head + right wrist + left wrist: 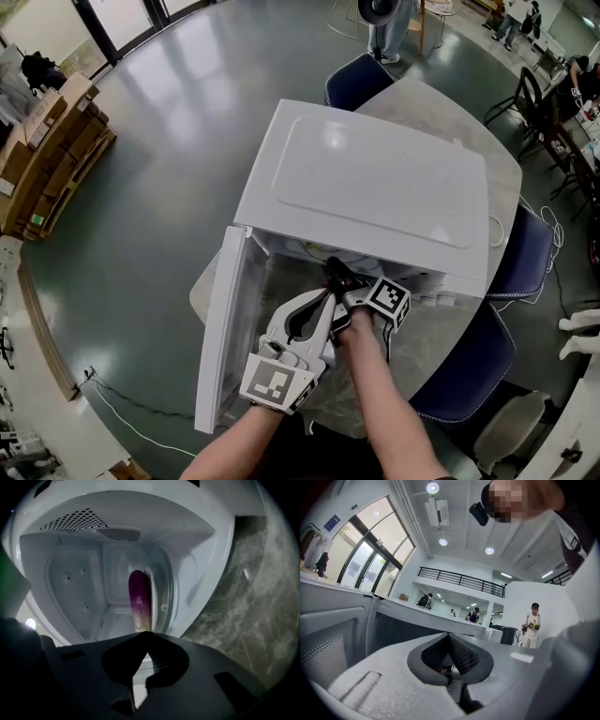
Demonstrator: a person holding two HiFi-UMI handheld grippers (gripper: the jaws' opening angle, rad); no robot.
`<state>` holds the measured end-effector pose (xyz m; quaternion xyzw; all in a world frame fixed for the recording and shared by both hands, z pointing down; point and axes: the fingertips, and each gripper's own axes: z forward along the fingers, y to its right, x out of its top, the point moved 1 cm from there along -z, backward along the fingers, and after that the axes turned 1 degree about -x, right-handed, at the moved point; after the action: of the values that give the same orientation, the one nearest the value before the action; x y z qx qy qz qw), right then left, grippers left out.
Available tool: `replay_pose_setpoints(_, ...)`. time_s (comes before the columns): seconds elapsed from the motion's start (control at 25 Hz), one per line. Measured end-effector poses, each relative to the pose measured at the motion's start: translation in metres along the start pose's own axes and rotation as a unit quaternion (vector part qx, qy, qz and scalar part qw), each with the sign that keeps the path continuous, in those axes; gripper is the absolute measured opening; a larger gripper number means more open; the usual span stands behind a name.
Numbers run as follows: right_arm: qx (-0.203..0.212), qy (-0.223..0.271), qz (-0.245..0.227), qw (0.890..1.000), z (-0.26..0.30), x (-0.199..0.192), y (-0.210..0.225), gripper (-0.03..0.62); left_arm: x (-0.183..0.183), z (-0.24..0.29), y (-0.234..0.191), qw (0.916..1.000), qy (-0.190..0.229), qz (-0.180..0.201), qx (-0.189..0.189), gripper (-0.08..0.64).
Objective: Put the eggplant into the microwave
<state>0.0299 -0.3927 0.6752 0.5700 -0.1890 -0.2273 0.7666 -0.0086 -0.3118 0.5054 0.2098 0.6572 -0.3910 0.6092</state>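
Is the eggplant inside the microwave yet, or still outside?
Inside: the right gripper view shows the eggplant within the cavity of the microwave, its near end held by the right tool.

Activity centres on a large open workplace hall: a polished grey floor (187, 141) runs to glass doors (103, 23) at upper left, cardboard boxes (47, 141) are stacked at the left edge, blue chairs (361, 80) ring a marble desk (412, 98) bearing a white microwave (375, 178), and a railed mezzanine (459, 579) sits beneath ceiling spotlights (432, 487).
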Motion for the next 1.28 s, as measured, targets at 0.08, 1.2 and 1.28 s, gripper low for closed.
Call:
replay_pose_setpoints(0.08,-0.015,-0.001,-0.013,1.0,0.0,0.001,-0.001,0.003,0.0,0.0,-0.001,1.0,0.001,-0.002,0.001,0.008)
replay_pose_setpoints(1.2,-0.093,-0.019,-0.307,0.947,-0.006,-0.001,-0.024,0.002,-0.004,0.003,-0.006,0.9997,-0.018,-0.018,-0.004,0.008)
replay_pose_setpoints(1.28,-0.085,-0.023,-0.318,0.944,-0.018,-0.006,-0.033,0.002,-0.001,0.003,-0.001,0.9996,-0.023,-0.017,-0.002,0.008)
